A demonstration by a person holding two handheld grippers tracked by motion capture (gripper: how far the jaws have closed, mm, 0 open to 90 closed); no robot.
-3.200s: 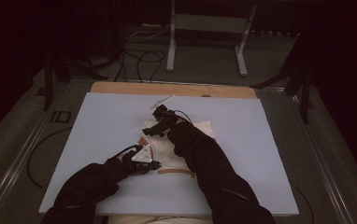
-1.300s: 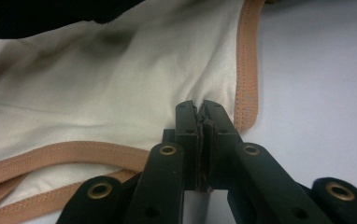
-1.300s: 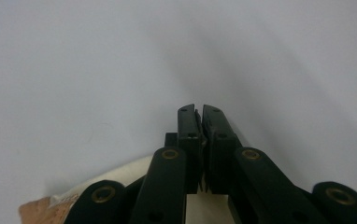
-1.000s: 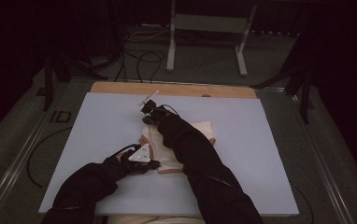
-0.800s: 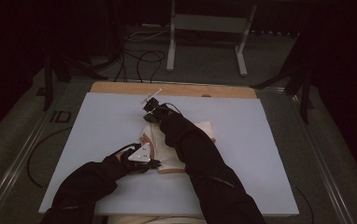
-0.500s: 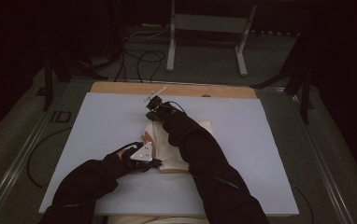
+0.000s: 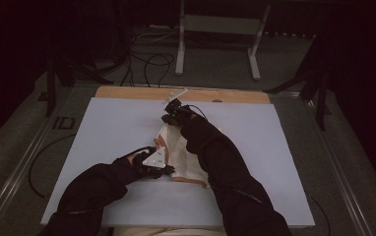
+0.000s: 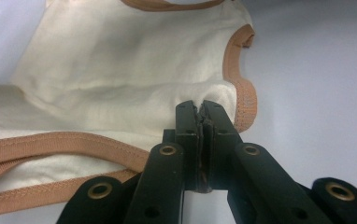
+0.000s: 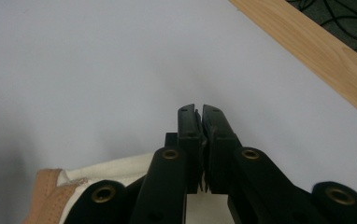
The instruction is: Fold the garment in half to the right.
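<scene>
A cream garment with tan trim lies crumpled in the middle of the pale table. My left gripper is at the garment's near left edge, shut on the cloth beside a trimmed opening; the fabric spreads out beyond its jaws. My right gripper is at the garment's far end, its jaws shut with cream cloth pinched low between them and hanging under it. A tan-trimmed corner shows at the lower left of the right gripper view.
A wooden strip runs along the table's far edge, seen also as a wooden band in the right gripper view. Cables and a metal stand are on the floor beyond. Bare table top stretches left and right of the garment.
My right gripper has risen and shifted a little to the right, pulling the garment's far end with it. The left gripper has lifted slightly, still on the cloth.
</scene>
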